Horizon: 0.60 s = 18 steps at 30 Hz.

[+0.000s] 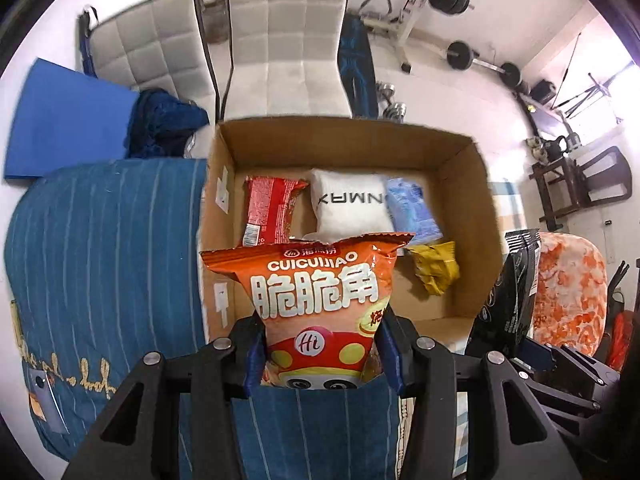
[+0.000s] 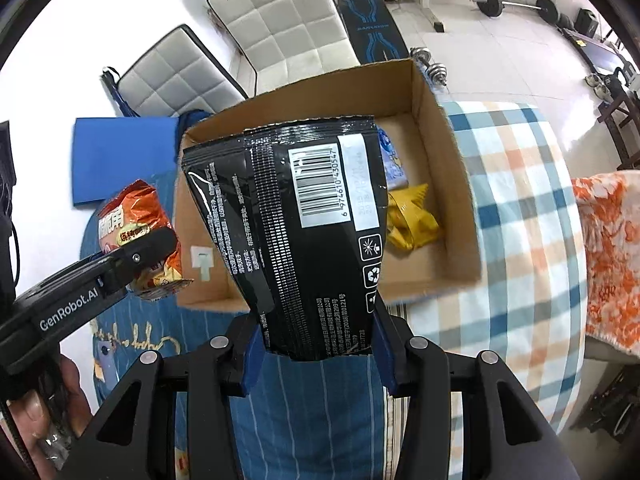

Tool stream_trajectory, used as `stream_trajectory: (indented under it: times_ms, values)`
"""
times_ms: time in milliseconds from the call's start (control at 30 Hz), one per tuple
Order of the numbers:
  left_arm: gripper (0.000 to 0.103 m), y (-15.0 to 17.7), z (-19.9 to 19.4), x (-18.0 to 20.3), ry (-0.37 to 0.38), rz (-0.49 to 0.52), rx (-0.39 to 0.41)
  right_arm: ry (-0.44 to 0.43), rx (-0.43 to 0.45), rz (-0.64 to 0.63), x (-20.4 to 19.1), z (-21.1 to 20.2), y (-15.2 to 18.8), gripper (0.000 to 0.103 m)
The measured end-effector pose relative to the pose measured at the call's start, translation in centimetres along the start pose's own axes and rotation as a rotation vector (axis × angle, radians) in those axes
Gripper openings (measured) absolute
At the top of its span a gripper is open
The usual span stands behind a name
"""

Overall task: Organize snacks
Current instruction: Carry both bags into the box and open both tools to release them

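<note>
My left gripper [image 1: 320,344] is shut on an orange snack bag [image 1: 320,288], held upright over the near edge of the cardboard box [image 1: 464,200]. Inside the box lie a red packet [image 1: 270,212], a white pouch [image 1: 350,204], a blue packet [image 1: 412,208] and a yellow packet [image 1: 434,266]. My right gripper [image 2: 318,352] is shut on a black bag [image 2: 288,220] with a barcode, held above the box [image 2: 440,152]. In the right wrist view the left gripper [image 2: 132,256] holds the orange bag [image 2: 136,232] to the left of the box; the yellow packet [image 2: 412,216] shows beside the black bag.
The box rests on a bed with a blue striped cover [image 1: 100,240] and a checked sheet [image 2: 520,208]. An orange-white blanket [image 2: 608,256] lies at the right. White padded chairs [image 1: 288,36], a blue mat [image 1: 64,120] and weights [image 2: 516,2] stand on the floor beyond.
</note>
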State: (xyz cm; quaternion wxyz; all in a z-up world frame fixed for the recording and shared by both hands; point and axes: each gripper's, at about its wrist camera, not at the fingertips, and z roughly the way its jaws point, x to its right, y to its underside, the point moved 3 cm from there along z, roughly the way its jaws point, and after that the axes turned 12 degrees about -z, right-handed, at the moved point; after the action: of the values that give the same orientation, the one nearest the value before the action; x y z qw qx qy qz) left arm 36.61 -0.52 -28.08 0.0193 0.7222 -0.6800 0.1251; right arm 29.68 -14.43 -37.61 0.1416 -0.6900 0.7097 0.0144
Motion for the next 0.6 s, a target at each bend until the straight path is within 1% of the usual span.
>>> stream_trajectory:
  times_ms: [67,133,200,333,400,467,600]
  values:
    - [0.044,-0.7,2.2,-0.3,0.015,-0.022,-0.066,0.008,-0.024,-0.001,0.1,1.6,-1.1,0.048]
    - [0.044,-1.1,4.8,-0.9,0.013,-0.05,-0.136,0.012,-0.056,-0.001,0.4,3.6,-2.0,0.048]
    - [0.044,-0.9,7.3,-1.4,-0.001,-0.064,-0.186,0.022,-0.086,-0.007,0.6,5.7,-2.7,0.048]
    - [0.044,-0.7,10.3,-2.1,-0.032,-0.074,-0.226,0.051,-0.137,-0.017,0.8,9.2,-3.4,0.048]
    - [0.044,-0.5,11.4,-2.4,-0.035,-0.083,-0.241,0.059,-0.165,-0.024,0.9,11.0,-3.5,0.048]
    - [0.044,-0.3,12.3,-2.8,-0.031,-0.096,-0.257,0.068,-0.185,-0.035,0.9,12.3,-3.5,0.048]
    - [0.044,-0.2,13.7,-3.2,-0.046,-0.097,-0.275,0.075,-0.218,-0.042,1.1,14.3,-3.3,0.048]
